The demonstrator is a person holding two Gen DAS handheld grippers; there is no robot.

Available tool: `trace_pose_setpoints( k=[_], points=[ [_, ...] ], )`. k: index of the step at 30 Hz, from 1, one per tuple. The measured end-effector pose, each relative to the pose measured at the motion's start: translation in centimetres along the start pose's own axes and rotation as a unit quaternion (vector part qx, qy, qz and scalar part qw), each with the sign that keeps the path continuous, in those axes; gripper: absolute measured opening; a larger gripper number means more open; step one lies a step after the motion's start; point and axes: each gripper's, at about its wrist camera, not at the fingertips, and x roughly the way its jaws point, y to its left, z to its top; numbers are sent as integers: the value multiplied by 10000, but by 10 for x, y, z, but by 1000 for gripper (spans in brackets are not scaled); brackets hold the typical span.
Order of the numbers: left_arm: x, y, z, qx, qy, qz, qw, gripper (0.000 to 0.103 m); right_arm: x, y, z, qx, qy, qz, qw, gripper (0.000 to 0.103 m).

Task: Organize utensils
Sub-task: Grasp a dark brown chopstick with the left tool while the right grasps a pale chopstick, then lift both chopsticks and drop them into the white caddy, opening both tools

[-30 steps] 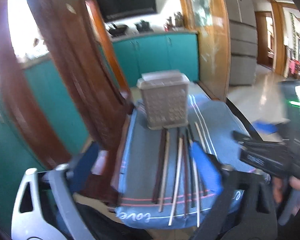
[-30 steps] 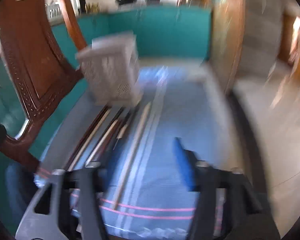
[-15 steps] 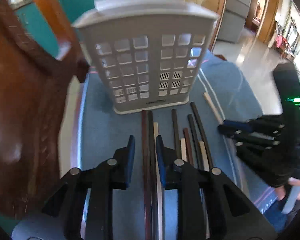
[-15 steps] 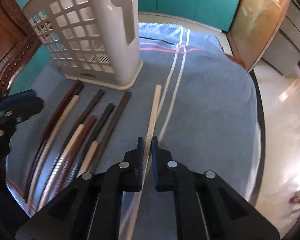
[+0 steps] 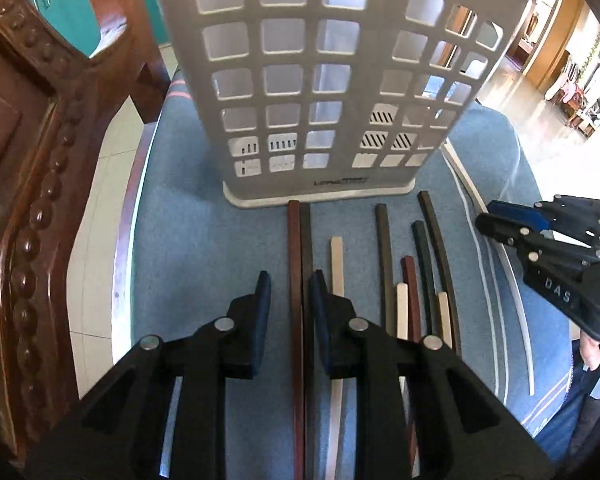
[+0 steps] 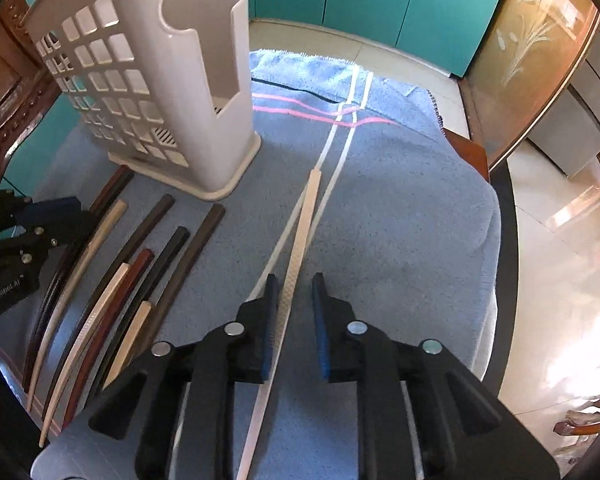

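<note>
Chopsticks are now bracketed by both tools; left gripper point(image 5: 290, 294), narrowed from wide, straddles the dark pair point(image 5: 300, 280) without pinching. Right gripper point(image 6: 294, 298), jaws reopening slightly, brackets the pale chopstick point(image 6: 300, 240) loosely; caddy point(image 5: 332, 80) waits at twelve o'clock, so neither pickup is secured.

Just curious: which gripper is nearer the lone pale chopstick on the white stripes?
Right. The right gripper straddles the pale chopstick, jaws just opening wider; the left gripper, jaws just narrowed around two darker chopsticks, sits farther left.

A carved wooden chair point(image 5: 40, 208) stands beside teal cabinets point(image 6: 372, 0).
</note>
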Motion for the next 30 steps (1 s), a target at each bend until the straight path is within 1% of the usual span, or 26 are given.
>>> trace_pose_setpoints(
  k=[3,6,7,8,10,12,13,14,15,16,17,18,19,21,23,24,27,30],
  points=[
    [-6,3,1,-92,-43,41,9999,22,-2,2,-1,32,25,52,10000,21],
    [-7,10,4,14,-27,353,9994,22,-1,8,3,-10,31,61,10000,21],
    [-5,11,9,67,-60,388,9992,22,2,9,7,-23,26,36,10000,22],
    [-5,9,10,155,-78,434,9989,22,2,10,7,-29,21,13,10000,22],
    [-5,3,10,233,-84,411,9988,22,1,15,4,-23,17,-4,10000,22],
    [3,-6,9,280,72,356,9989,23,1,17,3,-25,9,-10,10000,22],
    [4,-10,8,333,-30,452,9984,22,0,19,3,-32,5,-18,10000,22],
    [4,-15,8,404,-57,523,9978,21,-1,20,2,-47,-2,-32,10000,22],
    [3,-15,8,351,-43,400,9986,9,-2,22,1,-76,-19,-65,9999,22],
    [2,-15,8,235,-24,273,9993,7,-2,24,1,-97,-30,-80,9999,22],
    [1,-14,9,187,-21,261,9995,7,-2,25,-1,-121,-37,-66,9999,14],
    [1,-15,10,173,-25,261,9995,7,-3,27,-1,-133,-41,-22,9999,9],
    [0,-15,10,141,-38,251,9996,7,-5,28,-2,-120,-63,53,9999,7],
    [-5,-10,13,35,-155,200,9997,7,-15,30,-4,-118,-257,114,9995,6],
    [-26,-4,13,-2,-466,215,9987,7,-31,26,-5,-57,-467,209,9987,6],
    [-33,-4,15,-8,-590,204,9980,7,-43,23,-6,17,-616,336,9975,6],
    [-72,-5,13,-29,-1140,113,9934,7,-83,14,-11,79,-1055,564,9928,6],
    [-109,-9,4,23,-1643,-3,9864,7,-124,7,-22,54,-1538,634,9861,6]
  ],
)
